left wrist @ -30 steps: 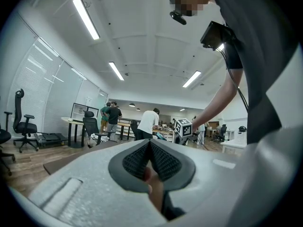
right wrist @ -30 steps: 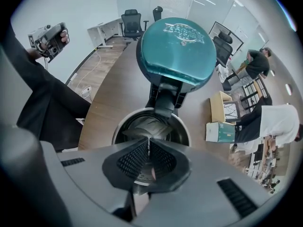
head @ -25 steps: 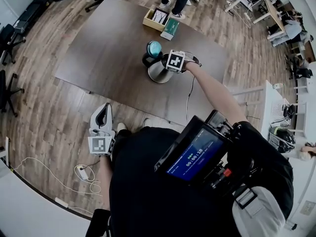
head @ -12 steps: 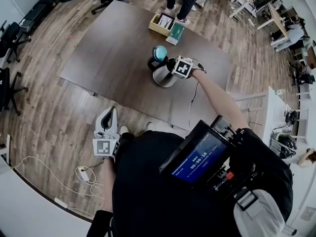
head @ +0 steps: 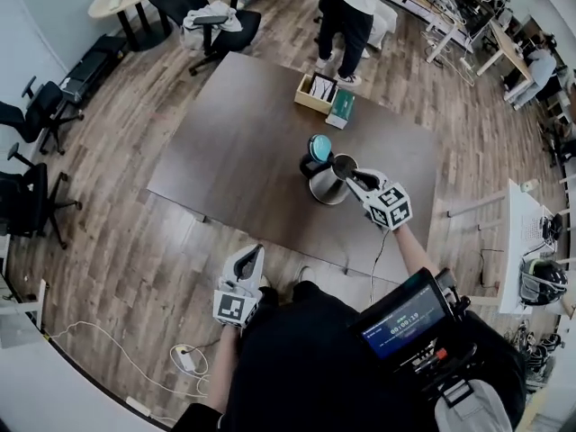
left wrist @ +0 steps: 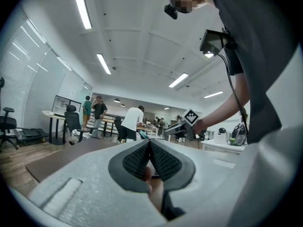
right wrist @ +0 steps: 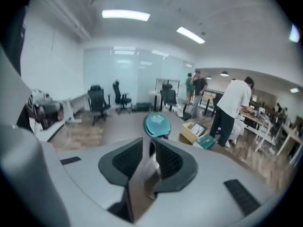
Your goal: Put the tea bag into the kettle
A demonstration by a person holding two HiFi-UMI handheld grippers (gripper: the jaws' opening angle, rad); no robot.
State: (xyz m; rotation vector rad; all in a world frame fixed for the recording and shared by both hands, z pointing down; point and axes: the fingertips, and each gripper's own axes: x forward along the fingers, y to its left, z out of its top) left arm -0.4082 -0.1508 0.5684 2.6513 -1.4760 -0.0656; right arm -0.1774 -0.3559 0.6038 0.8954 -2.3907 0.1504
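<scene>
**Steel kettle stands open, tea bag held at its mouth**

Steel-bodied, the kettle (head: pixel 326 187) sits near the middle of the dark table (head: pixel 243 142) with its teal lid (right wrist: pixel 156 124) tipped up, presumably so that something can be dropped in. The right gripper (head: pixel 349 174) reaches to the kettle's rim, and its jaws pinch a thin, flat, brownish strip that looks like the tea bag (right wrist: pixel 142 183), which hangs below them. The bag is not yet inside.

The left gripper (head: pixel 250 261) hangs low over the floor beside the person, jaws pressed together with nothing between them, apparently idle.

What the kettle holds cannot be seen. Further back, a tan box (head: pixel 317 93) seems to hold packets, and a green box (head: pixel 342 108) lies just beside it.
</scene>
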